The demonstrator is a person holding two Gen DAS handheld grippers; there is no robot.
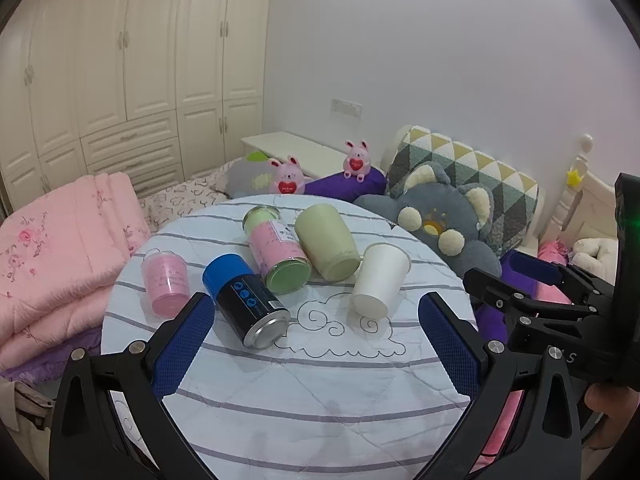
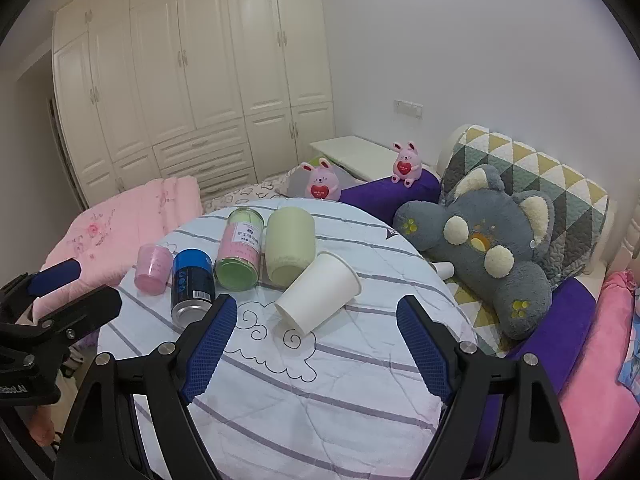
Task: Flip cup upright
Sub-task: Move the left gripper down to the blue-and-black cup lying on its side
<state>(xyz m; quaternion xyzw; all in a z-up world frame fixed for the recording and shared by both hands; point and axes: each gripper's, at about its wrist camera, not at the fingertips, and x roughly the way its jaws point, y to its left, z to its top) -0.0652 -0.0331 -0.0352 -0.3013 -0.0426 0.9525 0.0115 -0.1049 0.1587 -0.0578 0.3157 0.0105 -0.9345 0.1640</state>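
A white paper cup (image 1: 380, 280) (image 2: 318, 296) lies on its side on the round striped table (image 1: 304, 392) (image 2: 320, 392), base toward me, rim pointing away. My left gripper (image 1: 316, 332) is open and empty, low over the table in front of the row of containers. My right gripper (image 2: 316, 330) is open and empty, just in front of the white cup. A pale green cup (image 1: 327, 247) (image 2: 289, 248) also lies on its side behind it.
Left of the cups lie a pink-labelled jar (image 1: 276, 254) (image 2: 239, 254), a blue and black can (image 1: 247, 304) (image 2: 191, 286) and a small pink cup (image 1: 166, 283) (image 2: 151, 268). A grey plush pillow (image 2: 484, 248) sits right of the table, a pink quilt (image 1: 52, 256) left.
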